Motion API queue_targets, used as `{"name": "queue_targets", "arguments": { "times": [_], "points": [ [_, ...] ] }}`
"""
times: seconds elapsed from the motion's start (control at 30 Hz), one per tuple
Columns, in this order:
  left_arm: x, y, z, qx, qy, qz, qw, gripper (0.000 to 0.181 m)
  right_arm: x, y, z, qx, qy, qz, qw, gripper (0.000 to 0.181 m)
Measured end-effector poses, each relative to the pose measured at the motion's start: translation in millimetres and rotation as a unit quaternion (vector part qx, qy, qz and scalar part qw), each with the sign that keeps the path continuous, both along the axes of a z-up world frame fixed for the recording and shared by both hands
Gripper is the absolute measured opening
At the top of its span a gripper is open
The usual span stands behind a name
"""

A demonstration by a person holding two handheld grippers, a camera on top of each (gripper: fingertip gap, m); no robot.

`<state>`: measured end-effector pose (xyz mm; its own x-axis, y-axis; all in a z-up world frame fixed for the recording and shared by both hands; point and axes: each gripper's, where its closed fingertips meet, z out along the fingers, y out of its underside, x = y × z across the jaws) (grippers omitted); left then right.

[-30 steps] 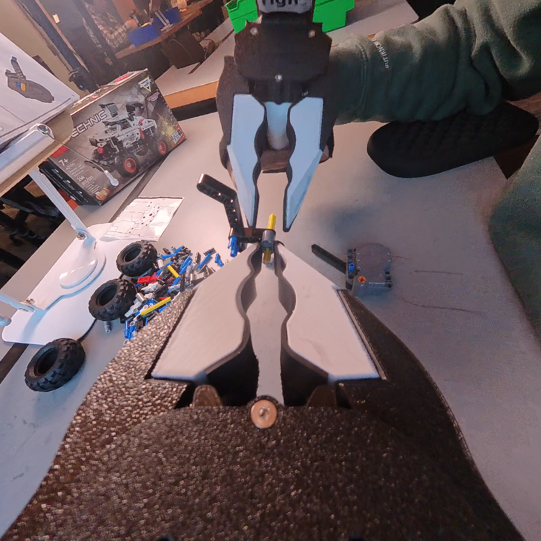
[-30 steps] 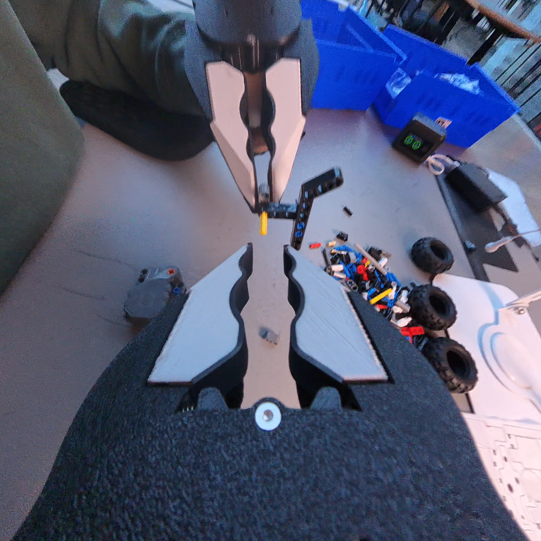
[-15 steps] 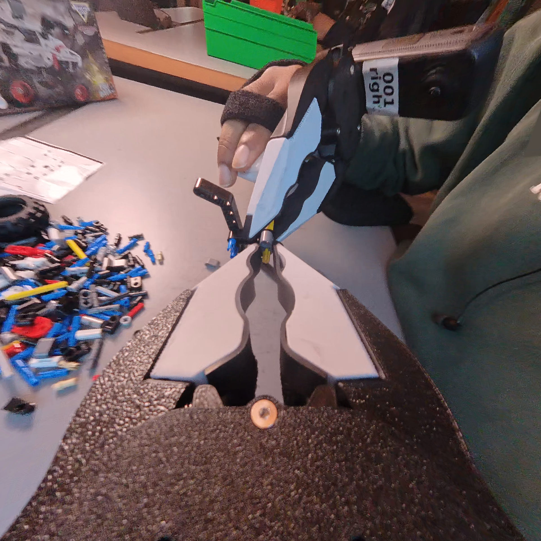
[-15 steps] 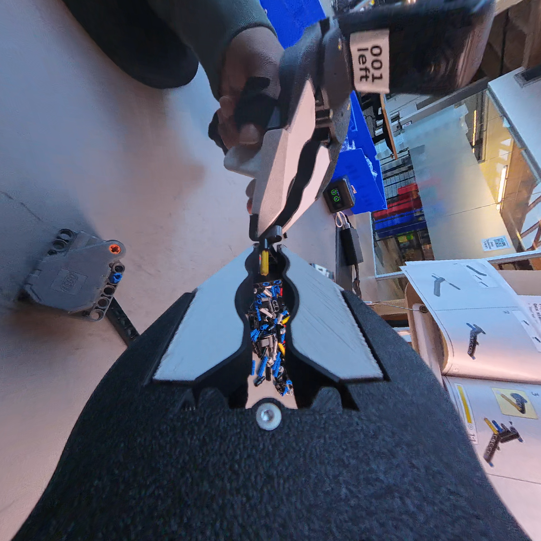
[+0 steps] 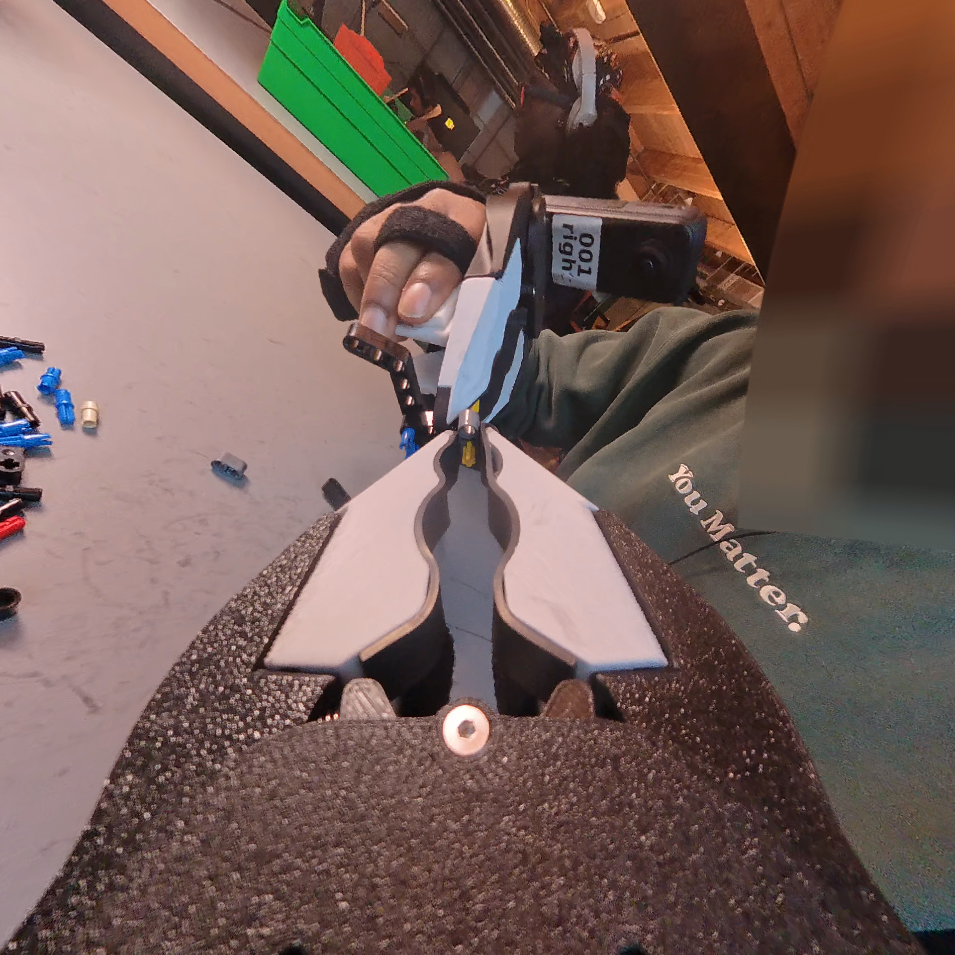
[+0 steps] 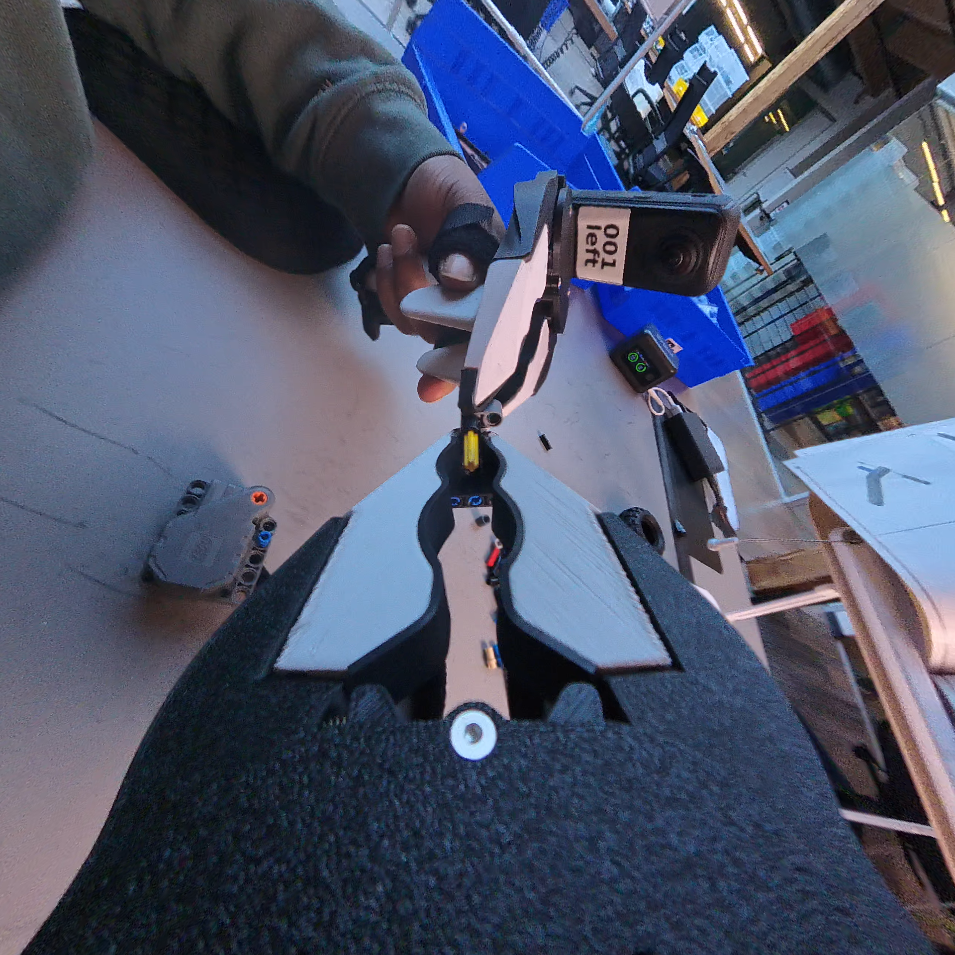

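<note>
- The table (image 5: 155, 217) is grey and bears loose parts at its left side in the left wrist view
- A person's green sleeve (image 5: 630, 382) lies behind both tools; a green bin (image 5: 336, 113) stands at the far edge, and blue bins (image 6: 496, 103) show in the right wrist view
- The left gripper (image 5: 467, 439) has its fingers drawn nearly together, tips pinched on a small grey connector (image 5: 467, 417) with a yellow axle (image 5: 468, 455) through it
- The right gripper (image 6: 470, 436), held by a hand (image 5: 398, 268), has its fingers almost closed around the yellow axle, tip to tip with the left gripper
- A grey motor block (image 6: 212, 542) lies on the table, left of the right gripper and well apart from it
- A black bent beam (image 5: 393, 372) hangs off the held assembly, up in the air beside the right gripper's fingers, with a blue pin (image 5: 408, 438) at its lower end
- A small grey piece (image 5: 229, 465) lies alone on the table, near the left gripper's left finger
- Blue pins (image 5: 57, 393) and a tan bush (image 5: 89, 413) lie farther left
</note>
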<state>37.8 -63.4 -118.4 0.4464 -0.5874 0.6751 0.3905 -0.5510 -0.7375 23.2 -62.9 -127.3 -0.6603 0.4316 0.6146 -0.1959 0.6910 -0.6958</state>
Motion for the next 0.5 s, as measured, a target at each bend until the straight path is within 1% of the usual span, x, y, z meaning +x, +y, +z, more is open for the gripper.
{"name": "queue_targets", "arguments": {
  "times": [0.07,0.23,0.3,0.33,0.37,0.4,0.43,0.5],
  "points": [
    [1.5,-2.0,0.0,-0.005,-0.001,-0.011,1.000,0.006,2.3,-1.8,0.6,-0.021,-0.019,0.010,1.000,0.005],
    [1.5,-6.3,-2.8,-0.014,0.008,-0.022,1.000,0.006,6.4,-3.1,0.9,-0.033,-0.041,0.020,0.998,0.005],
    [-5.0,-7.9,-4.6,-0.015,0.015,-0.014,1.000,0.002,7.0,0.9,4.8,-0.043,-0.046,0.019,0.998,0.005],
    [-15.3,-9.4,-11.2,-0.022,0.031,0.002,0.999,0.000,7.1,10.8,11.7,-0.049,-0.035,0.009,0.998,0.005],
    [-28.8,-11.1,-14.9,-0.028,0.029,0.022,0.999,0.000,8.6,22.3,22.5,-0.068,-0.028,-0.002,0.997,0.005],
    [-37.0,-13.7,-11.7,-0.024,0.009,0.031,0.999,0.000,10.6,30.3,28.7,-0.074,-0.023,-0.010,0.997,0.005],
    [-38.4,-14.7,-10.2,-0.019,0.005,0.031,0.999,0.000,11.2,32.8,28.3,-0.069,-0.018,-0.016,0.997,0.004],
    [-30.1,-11.9,-6.3,-0.007,0.004,0.019,1.000,0.000,10.4,25.2,21.3,-0.071,-0.019,-0.008,0.997,0.005]
  ]
}}
